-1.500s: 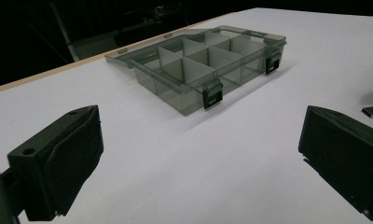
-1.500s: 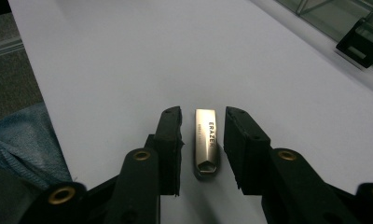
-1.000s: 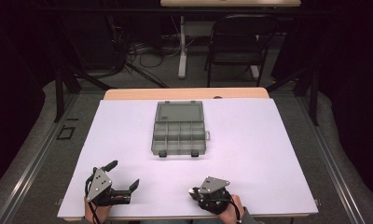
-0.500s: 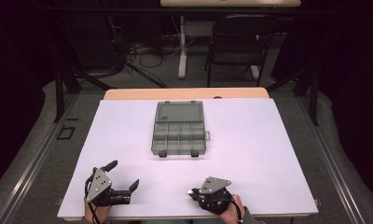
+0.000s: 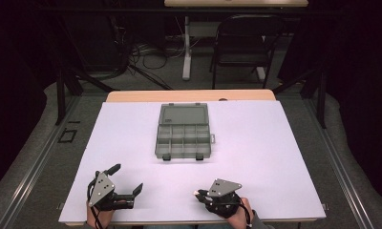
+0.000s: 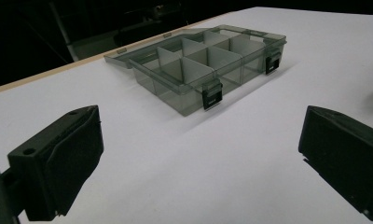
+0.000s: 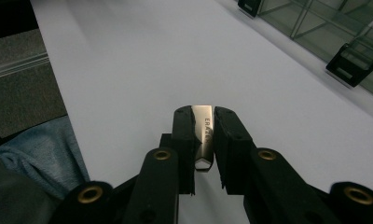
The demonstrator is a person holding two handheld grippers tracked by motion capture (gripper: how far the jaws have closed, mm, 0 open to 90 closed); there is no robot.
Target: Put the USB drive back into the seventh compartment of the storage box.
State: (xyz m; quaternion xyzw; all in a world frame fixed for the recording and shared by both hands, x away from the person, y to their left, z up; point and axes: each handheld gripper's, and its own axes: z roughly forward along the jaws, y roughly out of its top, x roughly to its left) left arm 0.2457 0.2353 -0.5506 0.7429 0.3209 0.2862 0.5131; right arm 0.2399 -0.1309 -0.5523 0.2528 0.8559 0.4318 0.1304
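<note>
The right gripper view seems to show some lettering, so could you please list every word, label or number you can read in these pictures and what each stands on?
"ERAZ...": printed on the small silvery metal piece clamped between the jaws of the right gripper; the letters after that are too blurred to read.
The organizer box and its black latches carry no text that I can read.

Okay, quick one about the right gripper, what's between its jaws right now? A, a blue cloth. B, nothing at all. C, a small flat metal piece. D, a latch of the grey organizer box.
C: in the right gripper view, the right gripper has its jaws closed on a small flat metal piece with lettering on it, while the organizer box sits apart, farther up the white table.
</note>
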